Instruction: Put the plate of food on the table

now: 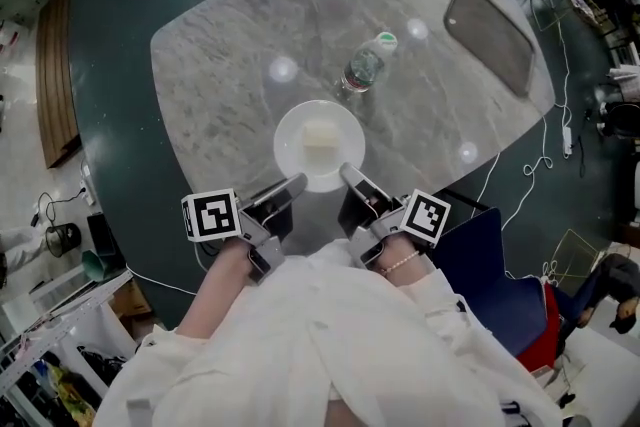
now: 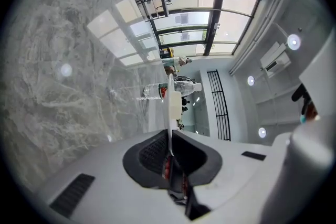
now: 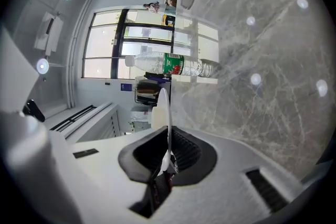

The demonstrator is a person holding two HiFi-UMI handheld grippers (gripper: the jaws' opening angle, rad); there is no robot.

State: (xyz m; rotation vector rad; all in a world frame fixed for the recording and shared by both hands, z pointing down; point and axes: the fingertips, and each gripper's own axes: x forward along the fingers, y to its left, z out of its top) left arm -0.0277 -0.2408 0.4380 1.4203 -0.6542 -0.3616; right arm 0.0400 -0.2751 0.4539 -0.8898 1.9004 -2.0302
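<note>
A white plate [image 1: 320,150] with a pale block of food [image 1: 320,135] is over the near part of the marble table [image 1: 230,85]. I cannot tell whether it touches the top. My left gripper [image 1: 287,189] is shut on the plate's near-left rim and my right gripper [image 1: 351,180] on its near-right rim. Each gripper view shows the plate edge-on, a thin white rim [image 2: 170,105] clamped in the left gripper [image 2: 169,139], and the same rim [image 3: 164,107] clamped in the right gripper [image 3: 168,140].
A clear water bottle [image 1: 364,67] with a green cap stands just beyond the plate, also seen as a bottle [image 2: 157,92] and bottle [image 3: 168,64]. A dark oblong tray [image 1: 490,35] lies at the table's far right. A blue seat [image 1: 485,250] sits near my right.
</note>
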